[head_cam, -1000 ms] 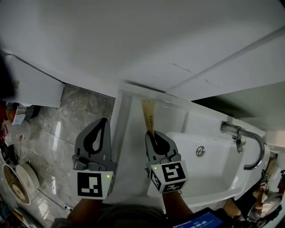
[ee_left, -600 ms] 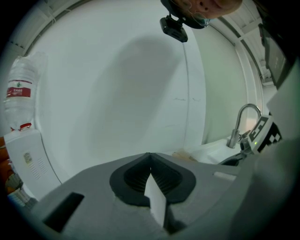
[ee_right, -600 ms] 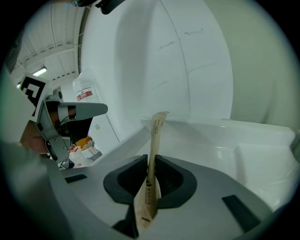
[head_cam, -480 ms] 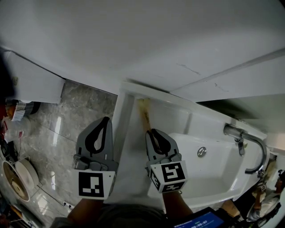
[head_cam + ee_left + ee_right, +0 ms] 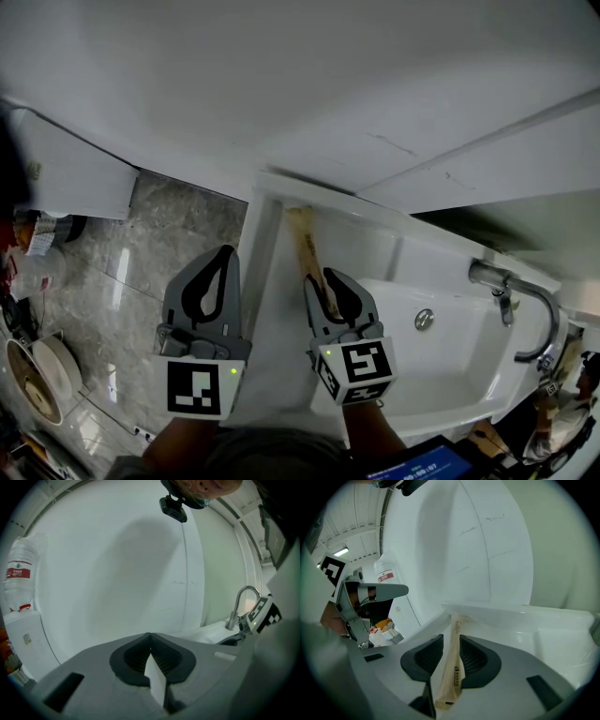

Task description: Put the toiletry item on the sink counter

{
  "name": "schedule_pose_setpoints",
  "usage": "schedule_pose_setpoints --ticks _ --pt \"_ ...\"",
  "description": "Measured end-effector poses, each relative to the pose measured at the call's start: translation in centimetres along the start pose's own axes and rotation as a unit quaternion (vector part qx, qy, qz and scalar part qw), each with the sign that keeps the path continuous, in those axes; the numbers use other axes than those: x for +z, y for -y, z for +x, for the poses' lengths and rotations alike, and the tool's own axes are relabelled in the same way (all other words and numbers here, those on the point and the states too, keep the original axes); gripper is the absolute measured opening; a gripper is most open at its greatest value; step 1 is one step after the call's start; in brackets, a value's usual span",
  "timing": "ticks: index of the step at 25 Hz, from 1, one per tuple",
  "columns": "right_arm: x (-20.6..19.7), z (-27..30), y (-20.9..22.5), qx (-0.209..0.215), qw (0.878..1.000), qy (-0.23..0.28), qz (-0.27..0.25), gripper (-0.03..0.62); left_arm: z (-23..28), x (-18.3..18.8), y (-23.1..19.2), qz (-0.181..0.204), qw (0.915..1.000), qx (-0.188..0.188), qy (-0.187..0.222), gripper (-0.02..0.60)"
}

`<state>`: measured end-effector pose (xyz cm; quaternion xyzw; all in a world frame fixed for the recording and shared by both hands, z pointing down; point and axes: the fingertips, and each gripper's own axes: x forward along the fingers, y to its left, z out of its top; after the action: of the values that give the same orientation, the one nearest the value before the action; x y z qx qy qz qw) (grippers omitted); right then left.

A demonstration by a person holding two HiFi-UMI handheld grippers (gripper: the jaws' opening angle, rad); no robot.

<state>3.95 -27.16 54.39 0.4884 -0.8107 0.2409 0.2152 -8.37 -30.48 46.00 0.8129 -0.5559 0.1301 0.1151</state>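
From the head view, the left gripper (image 5: 225, 251) hangs over the floor beside the sink counter (image 5: 272, 319), and the right gripper (image 5: 322, 278) sits over the counter, with the paper-wrapped toiletry item (image 5: 302, 239) lying along it toward the back corner.

The left gripper view shows its tongs (image 5: 150, 637) pressed together on nothing.

In the right gripper view, the tongs (image 5: 449, 641) stand narrowly apart, the item (image 5: 453, 677) lying loose between them on the counter (image 5: 497, 616)

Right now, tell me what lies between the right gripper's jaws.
The tan wrapped toiletry item, far end reaching the sink counter; the right gripper view shows it between the right gripper's parted jaws.
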Motion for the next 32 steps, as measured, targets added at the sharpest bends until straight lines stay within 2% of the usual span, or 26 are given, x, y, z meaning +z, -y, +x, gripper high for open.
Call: schedule_pose_setpoints --ticks 8,15,21,27,32 --pt "2.6 -2.9 -0.7 -0.006 0.999 0.044 -0.012 0.092 -2.4 3.0 1.6 0.012 0.9994 -0.006 0.033 0.014" --pt "6.7 -8.1 -3.0 -0.007 0.993 0.115 -0.03 0.091 -6.7 7.1 4.0 0.016 0.9963 -0.018 0.083 0.014" --pt "10.1 -14.2 -5.4 -0.01 0.981 0.19 -0.048 0.087 -11.7 10.3 6.8 0.035 0.9914 -0.027 0.123 0.014" --pt "12.0 -20.3 -7.4 -0.021 0.965 0.254 -0.064 0.04 -16.2 12.7 9.7 0.054 0.9839 -0.035 0.166 0.014" --pt "12.0 -23.7 -9.0 -0.021 0.956 0.278 -0.089 0.026 -19.1 14.0 11.4 0.074 0.977 -0.037 0.196 0.014"
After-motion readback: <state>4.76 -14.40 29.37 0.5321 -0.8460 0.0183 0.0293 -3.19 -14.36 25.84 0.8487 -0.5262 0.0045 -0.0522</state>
